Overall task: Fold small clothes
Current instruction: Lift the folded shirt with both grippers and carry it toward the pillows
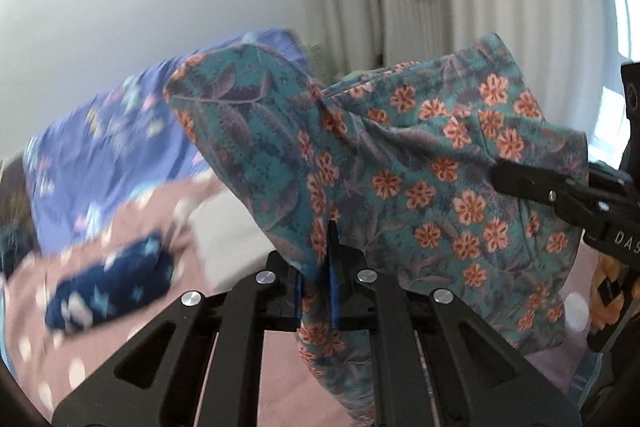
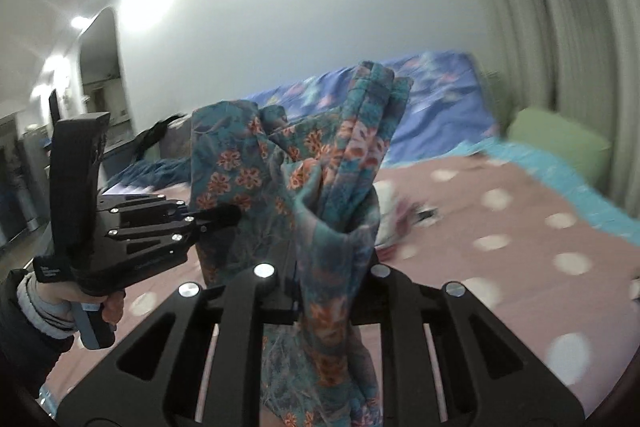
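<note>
While both grippers are raised above the bed, the left gripper (image 1: 320,263) is clamped on a fold of the teal garment of thin fabric printed with orange flowers and purple leaves (image 1: 400,163), the cloth pinched between its black fingers with blue pads and trailing down behind them. In the right wrist view the same left gripper (image 2: 234,217) reaches in from the left side, its slim fingers closed on the garment's near edge, with the person's left hand (image 2: 102,303) wrapped round its handle below. The right gripper (image 2: 320,279) is likewise closed on the teal flowered garment (image 2: 320,167), which rises bunched between its fingers and stands up in several layered folds; in the left wrist view the right gripper (image 1: 500,175) enters from the right and bites into the cloth's far side. The garment hangs spread between the two grippers, held in the air clear of the bed.

Beneath lies the bed's pink sheet with white polka dots (image 2: 520,227), edged in turquoise on the right. A dark navy rolled cloth with pale stars (image 1: 108,283) rests on the sheet to the left. Farther back is a rumpled periwinkle-blue quilt with a pastel print (image 1: 104,147), and a pale green cushion (image 2: 556,135) sits near the white pleated curtain (image 2: 560,27). Both views are blurred away from the centre
</note>
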The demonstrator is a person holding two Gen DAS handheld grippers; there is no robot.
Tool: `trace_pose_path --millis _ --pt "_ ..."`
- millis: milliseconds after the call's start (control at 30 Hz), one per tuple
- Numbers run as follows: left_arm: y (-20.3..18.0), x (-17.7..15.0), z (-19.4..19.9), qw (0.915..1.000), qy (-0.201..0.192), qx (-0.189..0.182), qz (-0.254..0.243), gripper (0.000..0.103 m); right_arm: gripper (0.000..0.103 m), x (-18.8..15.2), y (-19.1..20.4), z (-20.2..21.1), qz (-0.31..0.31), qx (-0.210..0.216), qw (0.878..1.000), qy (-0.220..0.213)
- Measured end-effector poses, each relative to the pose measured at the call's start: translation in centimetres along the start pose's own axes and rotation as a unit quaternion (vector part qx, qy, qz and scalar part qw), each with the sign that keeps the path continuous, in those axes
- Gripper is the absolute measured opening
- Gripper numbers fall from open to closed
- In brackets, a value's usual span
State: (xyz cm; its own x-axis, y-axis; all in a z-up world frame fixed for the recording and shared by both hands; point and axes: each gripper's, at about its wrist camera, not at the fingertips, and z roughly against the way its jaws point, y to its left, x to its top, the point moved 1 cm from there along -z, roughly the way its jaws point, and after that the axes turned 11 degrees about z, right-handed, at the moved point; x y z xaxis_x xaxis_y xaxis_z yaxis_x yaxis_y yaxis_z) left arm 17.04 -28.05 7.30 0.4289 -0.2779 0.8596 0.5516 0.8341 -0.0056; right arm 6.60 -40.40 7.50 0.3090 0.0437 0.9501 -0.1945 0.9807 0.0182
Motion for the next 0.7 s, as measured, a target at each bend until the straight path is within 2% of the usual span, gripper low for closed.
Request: trace_pose_path --millis 167,367,500,700 --pt "-7.9 3.9 -3.5 0.9982 -0.015 -0.032 -0.05 0.009 0.015 0.9 -7.0 3.8 -0.015 -0.076 0.997 -0.011" --pt "-15.7 6.6 -9.9 0.9942 -0.001 -0.068 -0.083 0.01 0.015 0.2 -14.7 5.6 -0.039 -0.147 0.988 0.002" --pt "-19.6 7.9 -15.3 0.9911 0.013 -0.079 -0.106 0.01 0.015 -0.6 -20.2 4.5 -0.064 -0.179 0.982 0.015" --pt "-22.8 9.0 -20.4 0.9866 0.009 -0.062 -0.151 0.01 0.015 -1.8 -27.4 1.2 -0.109 -0.216 0.97 0.032"
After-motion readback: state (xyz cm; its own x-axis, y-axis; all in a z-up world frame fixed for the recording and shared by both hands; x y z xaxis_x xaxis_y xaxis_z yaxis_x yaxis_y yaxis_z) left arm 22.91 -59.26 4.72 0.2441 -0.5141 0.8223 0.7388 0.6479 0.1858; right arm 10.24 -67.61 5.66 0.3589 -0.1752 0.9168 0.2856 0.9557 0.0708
